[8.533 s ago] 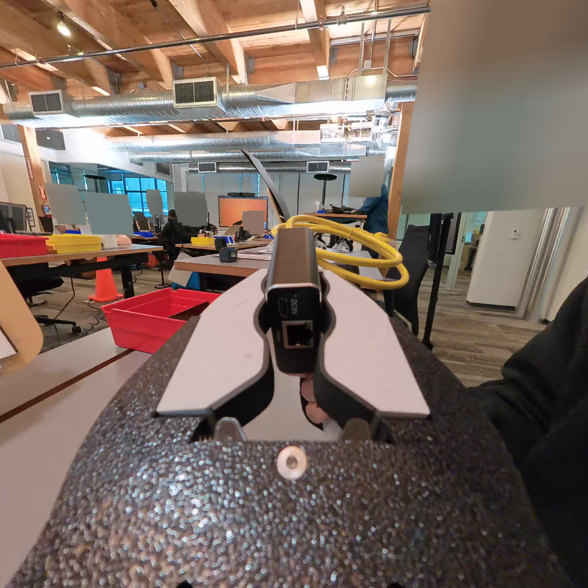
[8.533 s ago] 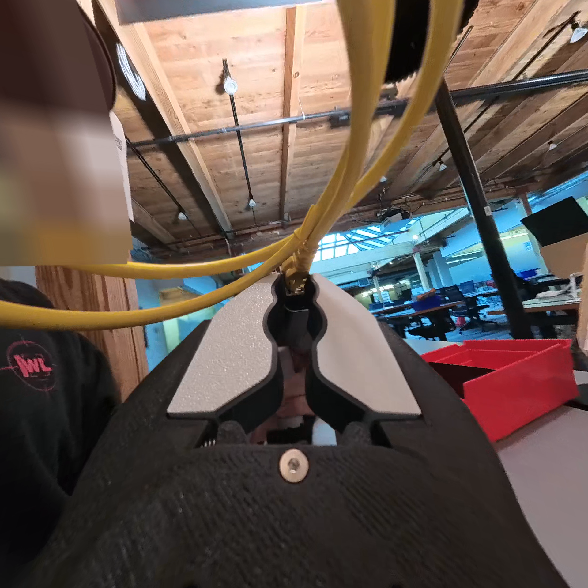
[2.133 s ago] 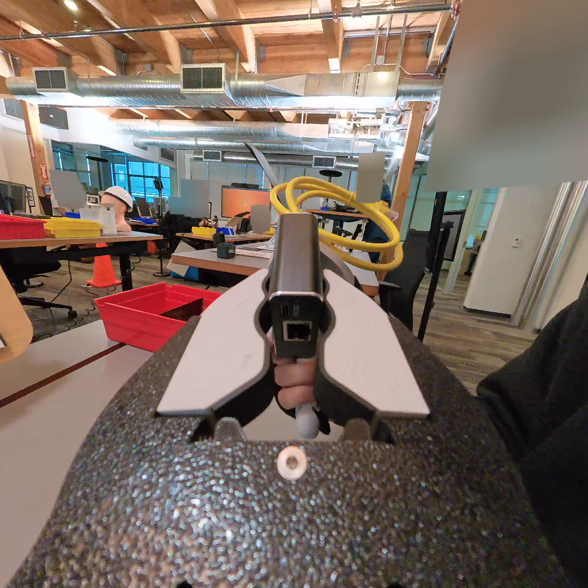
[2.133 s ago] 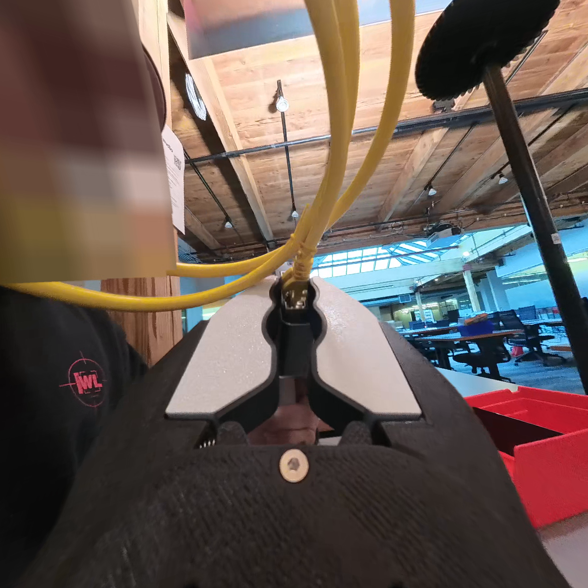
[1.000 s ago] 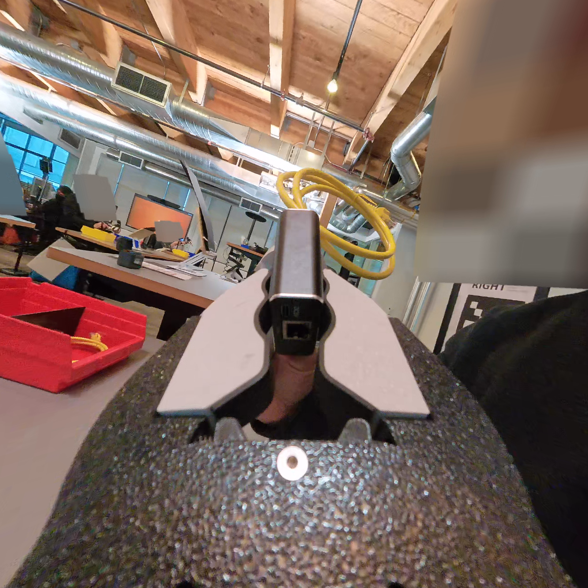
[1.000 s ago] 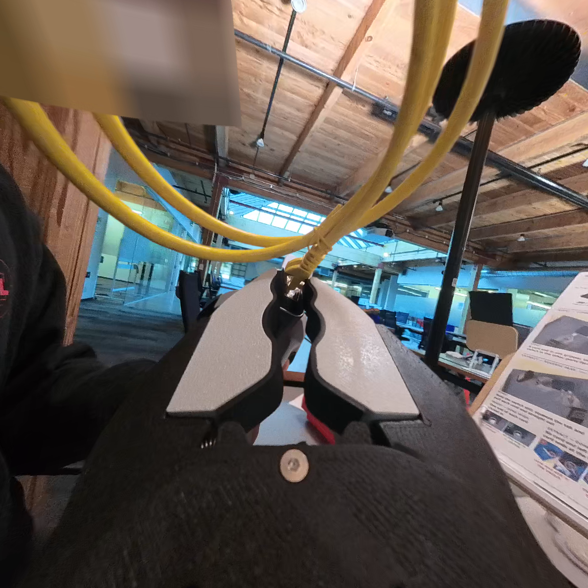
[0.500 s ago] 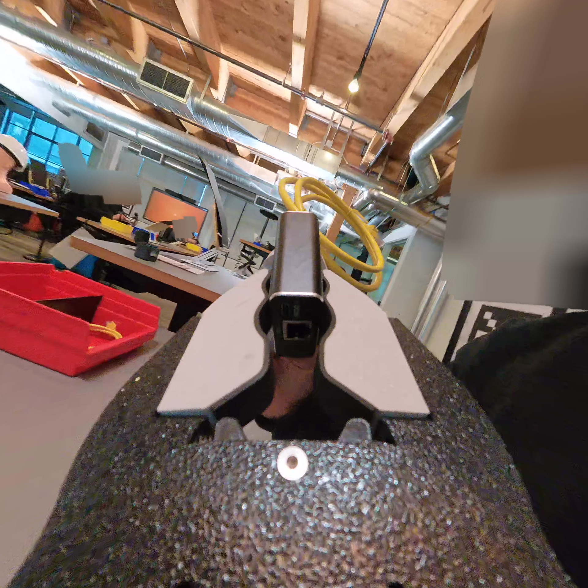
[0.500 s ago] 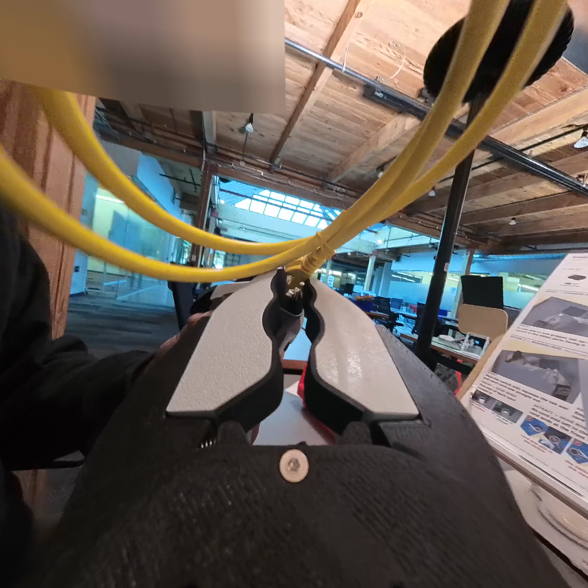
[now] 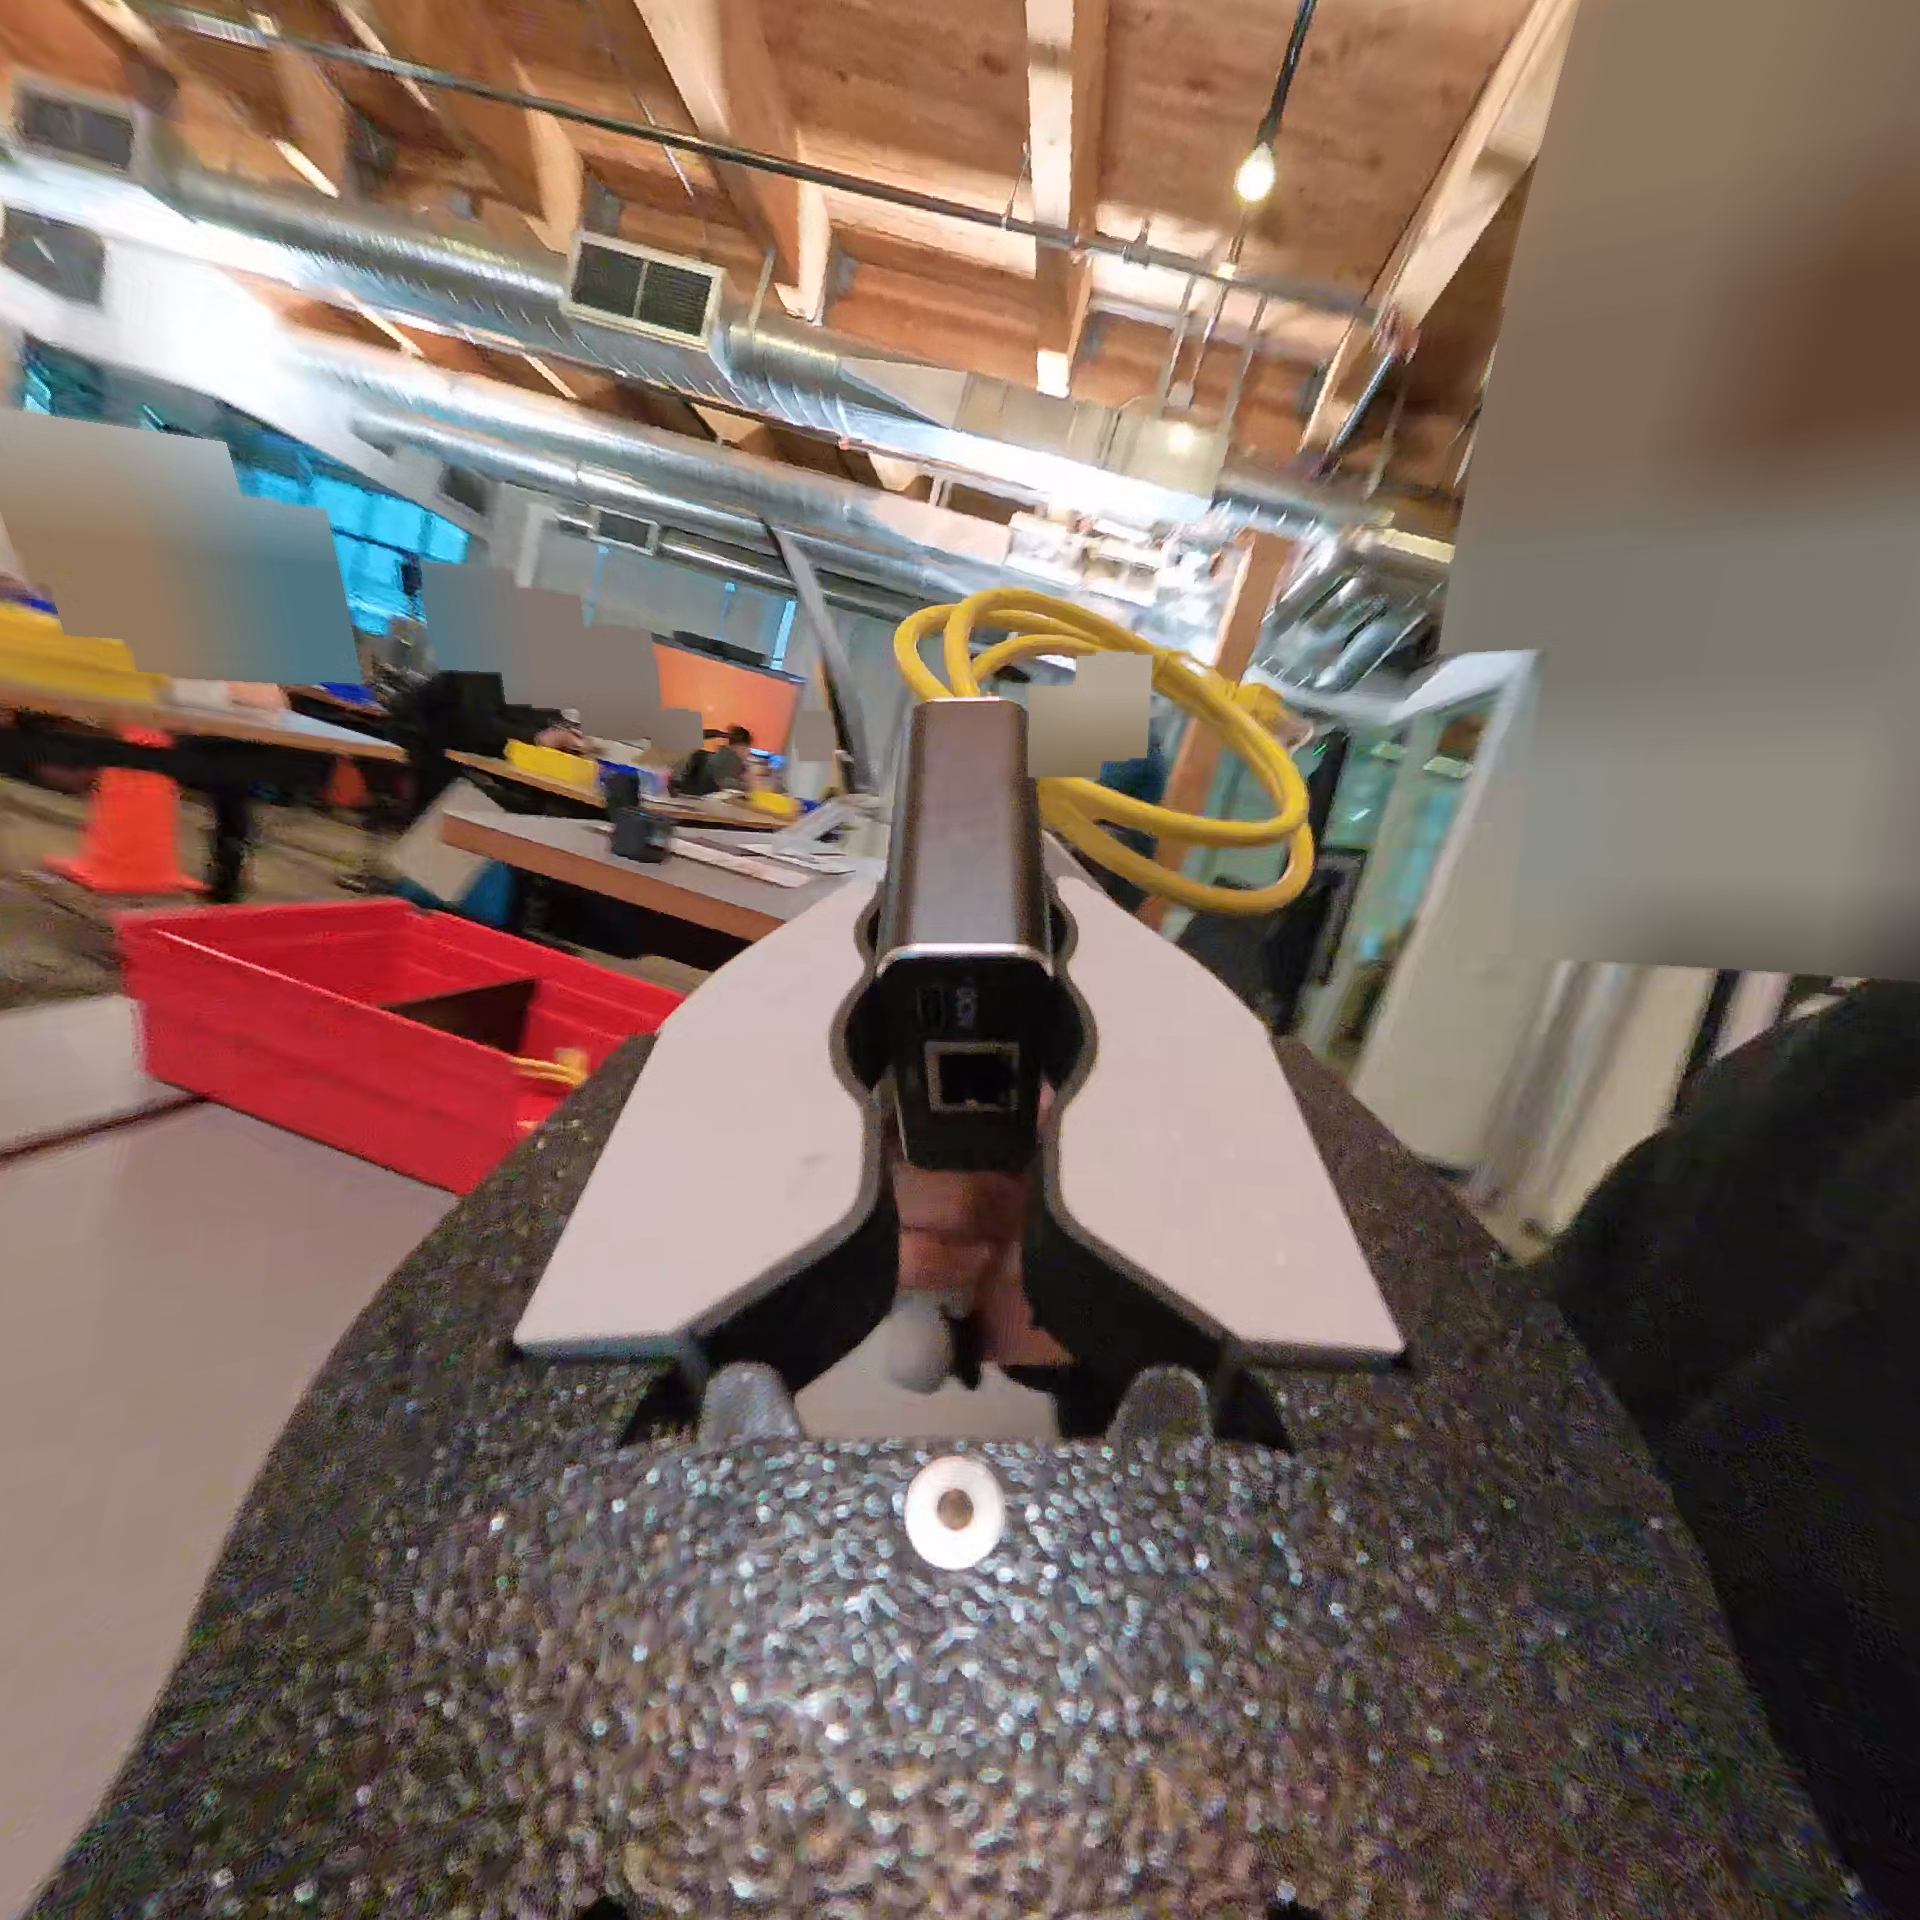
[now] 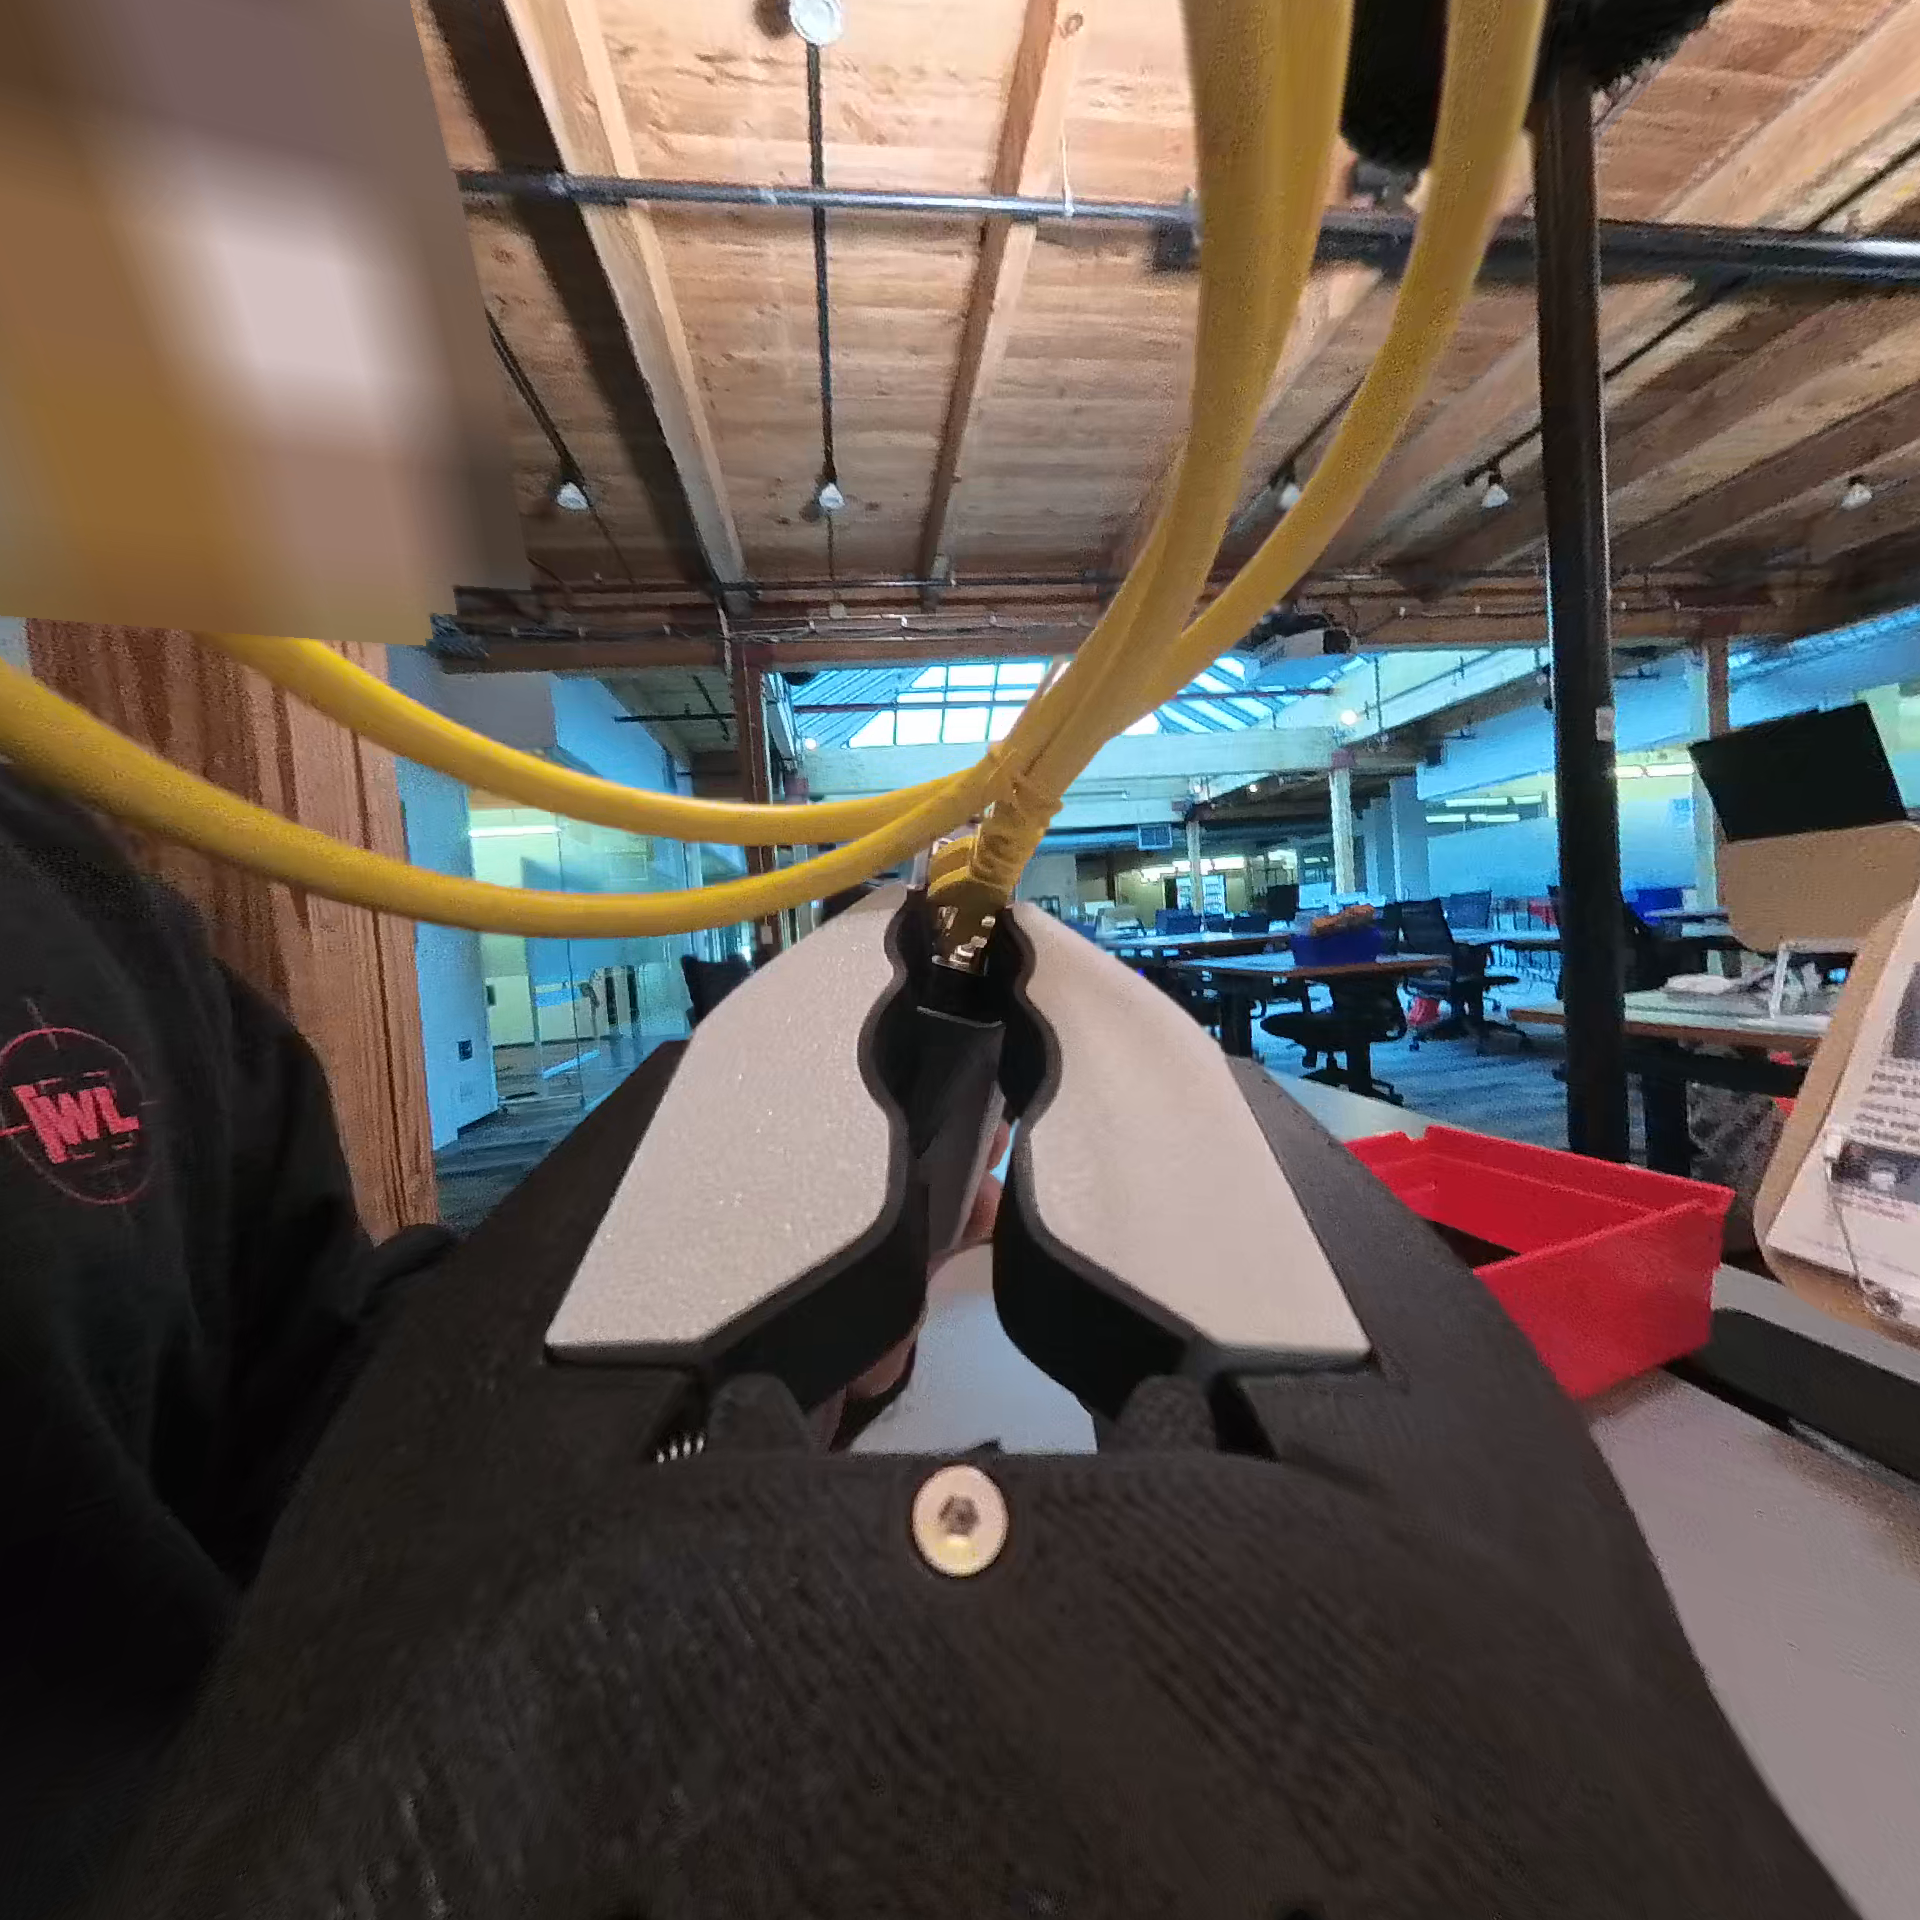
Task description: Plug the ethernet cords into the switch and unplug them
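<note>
The left gripper [image 9: 961, 997] squeezes tight on the dark switch [image 9: 966, 935]. The near port of the switch is empty. At the far end of the switch, the yellow cord [image 9: 1164, 810] looks plugged in. There the right gripper [image 10: 961, 987] pinches the cord's plug. I think unplugging comes next. Beyond the switch sits a red bin [image 9: 343, 1013].

Unquoted writing marks a red emblem [image 10: 73, 1117] on the black shirt [image 10: 156, 1351], the switch [image 9: 966, 1039] end, and a printed sheet [image 10: 1870, 1122].
</note>
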The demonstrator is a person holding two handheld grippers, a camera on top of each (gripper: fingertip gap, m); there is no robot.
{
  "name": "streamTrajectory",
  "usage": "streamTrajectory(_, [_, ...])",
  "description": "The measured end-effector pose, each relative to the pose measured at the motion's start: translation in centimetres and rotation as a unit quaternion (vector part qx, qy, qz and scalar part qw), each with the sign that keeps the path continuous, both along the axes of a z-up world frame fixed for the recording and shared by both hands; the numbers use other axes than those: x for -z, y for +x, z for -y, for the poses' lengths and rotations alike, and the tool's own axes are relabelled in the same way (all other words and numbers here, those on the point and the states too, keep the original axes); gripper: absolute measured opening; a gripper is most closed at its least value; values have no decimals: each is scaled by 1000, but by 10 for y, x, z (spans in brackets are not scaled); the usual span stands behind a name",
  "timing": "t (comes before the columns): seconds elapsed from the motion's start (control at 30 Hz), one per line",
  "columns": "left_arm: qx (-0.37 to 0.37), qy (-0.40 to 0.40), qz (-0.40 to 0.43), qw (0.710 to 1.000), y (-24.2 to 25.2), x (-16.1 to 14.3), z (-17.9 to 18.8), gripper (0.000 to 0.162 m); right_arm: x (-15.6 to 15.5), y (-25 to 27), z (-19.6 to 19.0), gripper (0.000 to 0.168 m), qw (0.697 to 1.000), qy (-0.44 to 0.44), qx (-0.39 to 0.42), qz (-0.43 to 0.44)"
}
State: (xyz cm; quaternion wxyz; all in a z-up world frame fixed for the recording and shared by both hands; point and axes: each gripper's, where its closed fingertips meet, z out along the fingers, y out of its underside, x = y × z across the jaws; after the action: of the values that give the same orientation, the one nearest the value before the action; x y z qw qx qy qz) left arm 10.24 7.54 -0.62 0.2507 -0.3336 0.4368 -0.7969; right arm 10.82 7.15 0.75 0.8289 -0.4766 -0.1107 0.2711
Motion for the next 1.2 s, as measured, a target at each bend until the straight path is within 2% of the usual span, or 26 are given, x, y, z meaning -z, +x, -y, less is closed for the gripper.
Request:
streamTrajectory(0.07, [-68,112,33,991,0,1,0,26,2,-1,2,13,999,6,-27,-25])
streamTrajectory(0.1, [-76,138,37,987,-1,0,1,26,1,-1,3,13,999,5,-41,-35])
streamTrajectory(0.27, [-69,134,62,987,-8,-6,-3,26,-4,-9,-1,14,990,-14,-124,-65])
streamTrajectory(0.37, [-104,174,84,976,-12,-10,-6,26,-1,-10,-4,16,991,-2,-116,-71])
streamTrajectory(0.47, [-186,261,104,942,-13,-17,-20,26,29,1,-23,46,991,-101,-65,-67])
streamTrajectory(0.57, [-237,333,133,903,-21,-28,-33,26,53,14,-21,58,988,-149,8,-32])
streamTrajectory(0.67, [-233,357,150,892,-29,-33,-37,26,60,34,-6,67,979,-175,100,6])
streamTrajectory(0.77, [-219,365,133,895,-30,-31,-41,26,44,52,19,66,967,-166,192,29])
streamTrajectory(0.83, [-211,362,119,900,-28,-29,-44,26,31,57,39,66,943,-163,276,89])
streamTrajectory(0.9, [-186,371,102,904,-25,-24,-43,26,20,55,55,66,903,-184,343,183])
streamTrajectory(0.97, [-167,377,78,908,-20,-22,-41,26,5,49,67,67,861,-209,380,266])
streamTrajectory(1.03, [-143,379,54,913,-13,-23,-39,26,-11,31,67,56,845,-202,366,333])
streamTrajectory(1.07, [-138,382,43,913,-8,-24,-40,26,-16,31,68,55,824,-222,376,361])
streamTrajectory(1.13, [-147,402,18,903,6,-23,-50,26,-34,60,83,57,738,-246,474,413])
streamTrajectory(1.17, [-153,418,6,895,14,-22,-55,26,-46,74,91,57,710,-240,512,419])
streamTrajectory(1.2, [-148,432,-9,889,21,-19,-58,26,-52,79,94,58,718,-232,510,412])
